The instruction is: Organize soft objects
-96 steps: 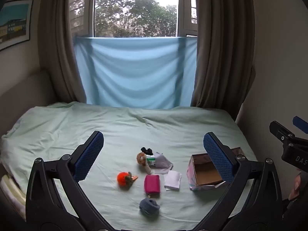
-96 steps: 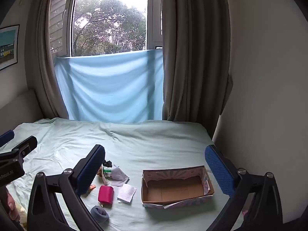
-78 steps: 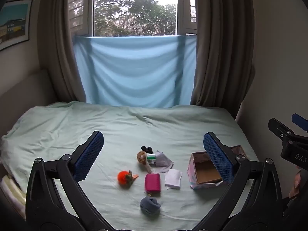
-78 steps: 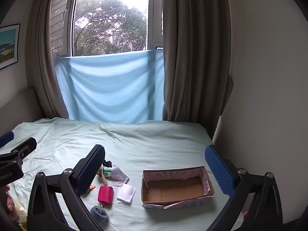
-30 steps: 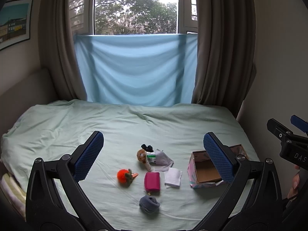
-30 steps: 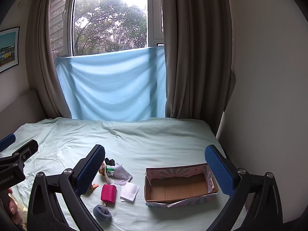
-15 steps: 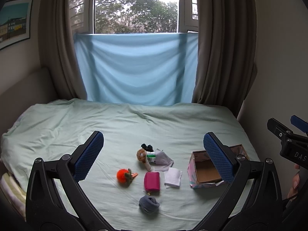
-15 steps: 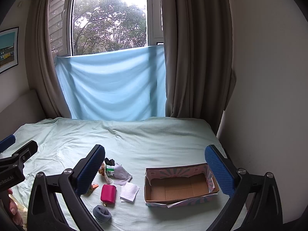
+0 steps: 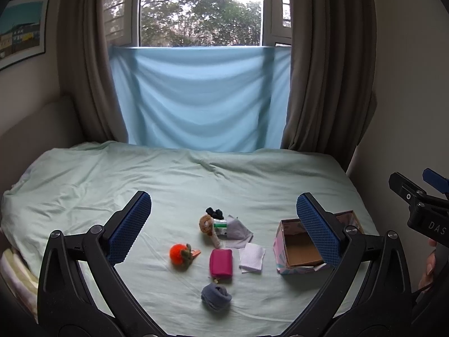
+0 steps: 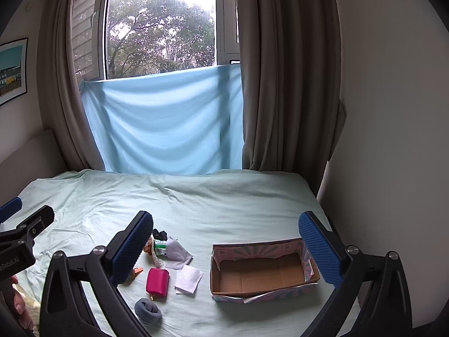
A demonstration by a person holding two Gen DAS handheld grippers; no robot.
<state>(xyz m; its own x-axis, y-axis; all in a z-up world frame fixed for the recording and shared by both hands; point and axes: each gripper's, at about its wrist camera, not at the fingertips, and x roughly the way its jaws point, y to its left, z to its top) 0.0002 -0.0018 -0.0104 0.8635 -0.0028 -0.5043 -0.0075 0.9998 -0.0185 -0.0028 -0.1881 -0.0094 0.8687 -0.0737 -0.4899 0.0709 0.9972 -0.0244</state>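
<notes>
Grippers both up and spread wide, nothing in either one: my left gripper (image 9: 224, 226) frames the little pile, my right gripper (image 10: 226, 243) frames the cardboard box (image 10: 262, 273), and both hang well above the bed (image 9: 168, 179). Soft things all lie loose on the sheet, none boxed yet. I see the orange plush (image 9: 181, 254) off to the left, the pink pouch (image 9: 221, 262) beside the white cloth square (image 9: 252, 257), the rolled grey sock (image 9: 216, 297) nearest me, and further back a tangle: brown plush (image 9: 207, 223), a small green-labelled item (image 9: 220, 225), grey cloth (image 9: 237, 229) and something black (image 9: 214, 212), all touching or overlapping. That clump worries me; go in there and I'd likely drag up two pieces at once, or pinch the bedsheet with them. Sock looks like the cleanest first pick, I reckon, standing apart. Box is light and open-topped with a flap sagging at its front edge, sitting on a soft mattress near the bed's right side, so a careless drop could tip or shove it. Low pieces like the white square may just slide under my fingers.
</notes>
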